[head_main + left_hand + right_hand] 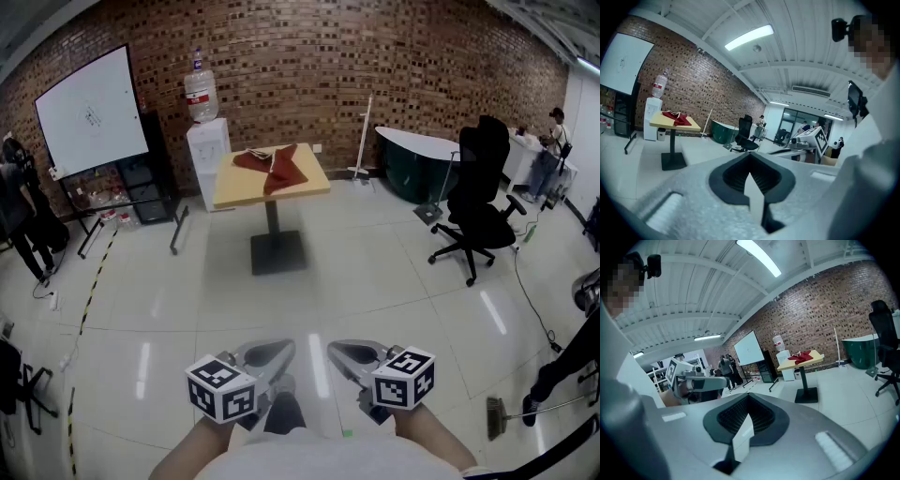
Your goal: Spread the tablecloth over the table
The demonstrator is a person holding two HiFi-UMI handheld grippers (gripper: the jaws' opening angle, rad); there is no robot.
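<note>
Tablecloth (281, 169) bunched on table (234, 192) | left hand-held gripper (272, 354), right hand-held gripper (352, 354): together, empty | ceiling lamp (749, 37): gripper views only

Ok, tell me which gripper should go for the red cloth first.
Left, marginally. The left gripper lines up with the table holding the bunched red cloth; the right gripper sits further off to the side. Both are shut, empty and far away.

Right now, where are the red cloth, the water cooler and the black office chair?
red cloth (284, 172), head view, its crumpled middle.
water cooler (208, 155), head view, front of its white cabinet.
black office chair (483, 155), head view, its backrest.
</note>
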